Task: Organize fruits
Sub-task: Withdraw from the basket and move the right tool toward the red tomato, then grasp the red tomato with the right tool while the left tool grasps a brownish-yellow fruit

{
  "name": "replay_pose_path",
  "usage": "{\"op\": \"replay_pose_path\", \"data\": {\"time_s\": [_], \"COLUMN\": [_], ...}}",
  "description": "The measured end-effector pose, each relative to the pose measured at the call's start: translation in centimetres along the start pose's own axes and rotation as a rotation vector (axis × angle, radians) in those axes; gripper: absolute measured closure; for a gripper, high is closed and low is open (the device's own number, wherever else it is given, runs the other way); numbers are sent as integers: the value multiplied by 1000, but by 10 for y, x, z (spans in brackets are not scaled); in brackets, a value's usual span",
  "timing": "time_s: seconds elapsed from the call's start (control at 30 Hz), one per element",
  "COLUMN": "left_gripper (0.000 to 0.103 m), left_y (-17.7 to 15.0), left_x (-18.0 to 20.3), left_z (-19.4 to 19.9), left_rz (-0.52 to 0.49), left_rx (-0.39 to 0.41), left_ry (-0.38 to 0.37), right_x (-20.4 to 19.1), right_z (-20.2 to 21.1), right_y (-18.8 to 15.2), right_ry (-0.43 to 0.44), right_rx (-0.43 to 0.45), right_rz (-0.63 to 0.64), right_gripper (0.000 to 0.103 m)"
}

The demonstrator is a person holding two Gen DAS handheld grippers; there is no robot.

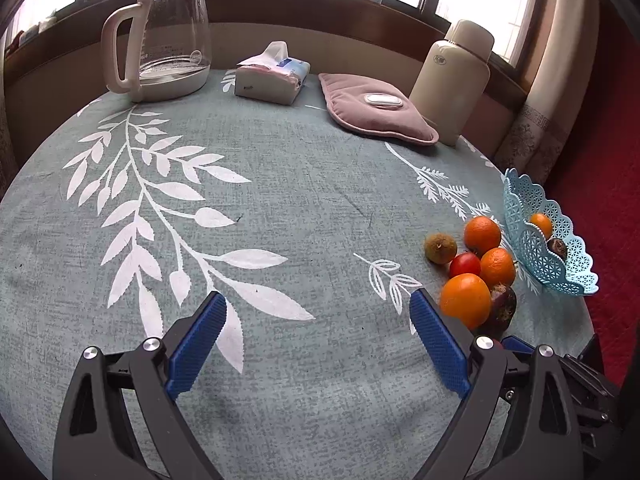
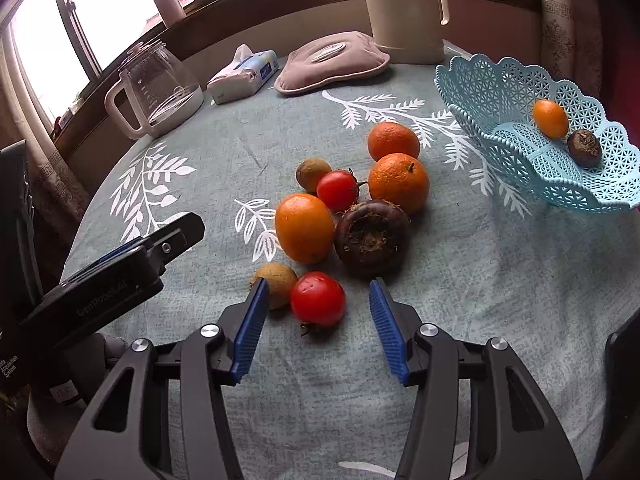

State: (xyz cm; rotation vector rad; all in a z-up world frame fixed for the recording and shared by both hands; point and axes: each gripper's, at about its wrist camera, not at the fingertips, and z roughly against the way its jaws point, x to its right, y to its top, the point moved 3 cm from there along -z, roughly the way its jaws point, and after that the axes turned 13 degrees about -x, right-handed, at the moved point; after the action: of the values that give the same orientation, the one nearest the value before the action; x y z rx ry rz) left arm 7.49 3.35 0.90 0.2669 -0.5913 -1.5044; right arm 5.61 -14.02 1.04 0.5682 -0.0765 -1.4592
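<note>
Home setting, living or dining corner by window. Round table (image 1: 280, 208) under teal leaf-print cloth. Glass kettle (image 1: 164, 40), tissue pack (image 1: 272, 76), pink hot-water pad (image 1: 376, 108), cream thermos jug (image 1: 456, 76) lined along back. Blue lace-pattern fruit basket (image 2: 500, 92), loose fruit (image 2: 372, 200) beside it. Curtain (image 1: 548, 92) at right, wooden sill (image 1: 320, 4) behind.
</note>
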Motion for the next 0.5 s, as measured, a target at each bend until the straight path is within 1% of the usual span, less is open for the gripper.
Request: {"op": "replay_pose_path", "data": {"time_s": [0.23,0.37,0.5], "left_gripper": [11,11,11], "left_y": [0,0,-1], "left_x": [-2,-4,-5], "left_z": [-4,-5,-5], "left_rz": [14,22,23], "left_rx": [-10,-12,-10], "left_ry": [-15,-21,-19], "right_x": [-1,1,7], "right_z": [1,2,0], "right_y": [-3,-5,-4], "right_ry": [26,34,80], "right_rx": [-8,-14,-27], "right_rz": [-4,-9,-39], "right_gripper": [65,67,67]}}
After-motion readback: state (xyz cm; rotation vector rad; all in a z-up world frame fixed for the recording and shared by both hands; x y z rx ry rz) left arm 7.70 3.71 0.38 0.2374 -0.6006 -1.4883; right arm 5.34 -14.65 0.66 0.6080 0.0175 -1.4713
